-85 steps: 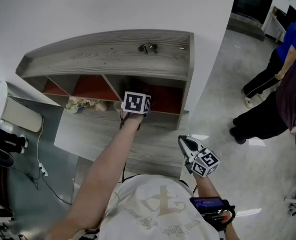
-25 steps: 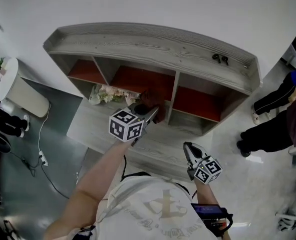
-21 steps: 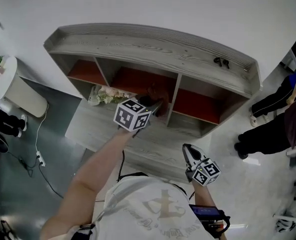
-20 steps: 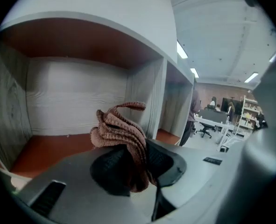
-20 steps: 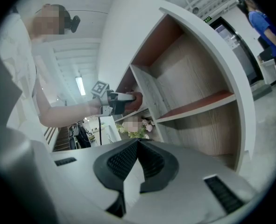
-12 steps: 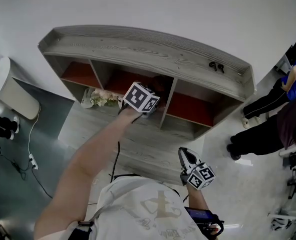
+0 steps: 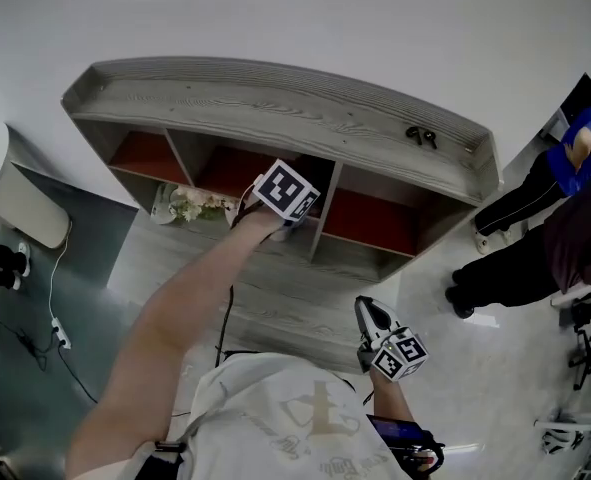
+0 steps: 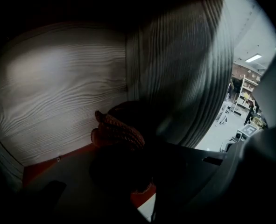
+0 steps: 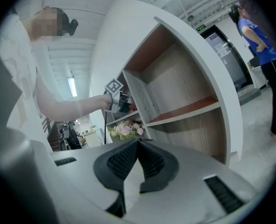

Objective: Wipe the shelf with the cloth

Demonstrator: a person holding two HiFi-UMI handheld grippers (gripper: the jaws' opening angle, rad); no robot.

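Note:
The grey wooden shelf has red-floored compartments. My left gripper reaches into the middle compartment, where its jaws are hidden behind the marker cube. In the left gripper view it is shut on a reddish-brown knitted cloth. The cloth lies low in the corner where the compartment's grey back wall meets the divider. My right gripper hangs shut and holding nothing in front of the shelf, near my body. In its own view the right gripper has its tips touching, and the left gripper shows far off at the shelf.
A bunch of pale flowers lies at the left compartment's mouth. A small dark object sits on the shelf top at the right. Two people stand on the floor to the right. A white round unit and cable are at the left.
My left gripper has gone forward with the cloth, from in front of the shelf into the middle compartment. The right gripper has stayed low and shut.

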